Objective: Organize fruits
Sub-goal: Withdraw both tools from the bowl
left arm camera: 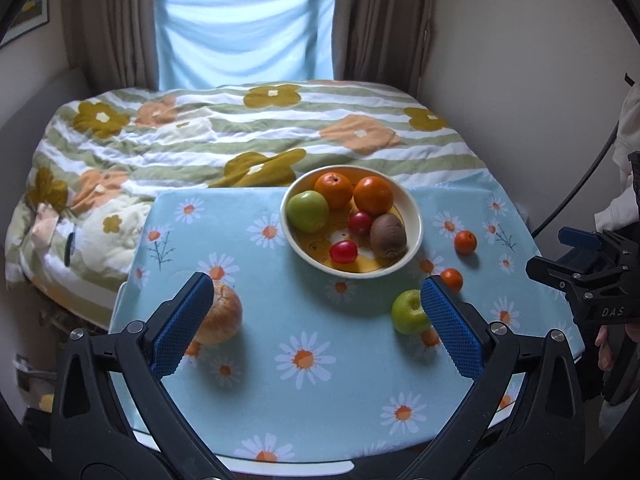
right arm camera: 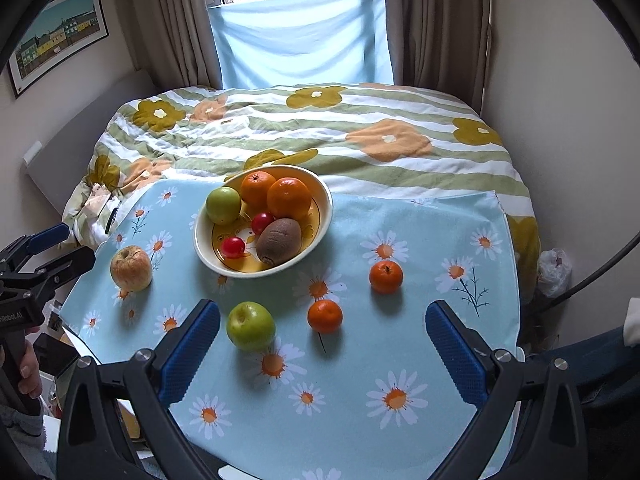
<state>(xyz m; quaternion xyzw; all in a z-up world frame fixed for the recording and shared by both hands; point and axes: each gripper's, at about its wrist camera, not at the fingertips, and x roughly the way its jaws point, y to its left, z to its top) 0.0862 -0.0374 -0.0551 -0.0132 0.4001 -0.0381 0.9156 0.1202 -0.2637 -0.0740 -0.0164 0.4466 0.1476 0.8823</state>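
A cream bowl [left arm camera: 414, 236] [right arm camera: 326, 208] stands at the far middle of the daisy cloth, holding two oranges, a green apple, a kiwi and two small red fruits. Loose on the cloth lie a yellow-red apple [left arm camera: 222, 316] [right arm camera: 131, 268], a green apple [left arm camera: 408, 312] [right arm camera: 251, 326] and two mandarins [left arm camera: 465, 242] [left arm camera: 452, 279] [right arm camera: 385, 277] [right arm camera: 325, 316]. My left gripper [left arm camera: 316, 312] is open and empty, with the yellow-red apple beside its left finger and the green apple beside its right finger. My right gripper [right arm camera: 322, 336] is open and empty, above the cloth near the green apple and the near mandarin.
The small table [left arm camera: 280, 400] stands against a bed with a flowered quilt [left arm camera: 240, 132] behind it. Walls close in on both sides, with curtains and a window at the back. A plastic bag [right arm camera: 554, 266] lies on the floor at the right.
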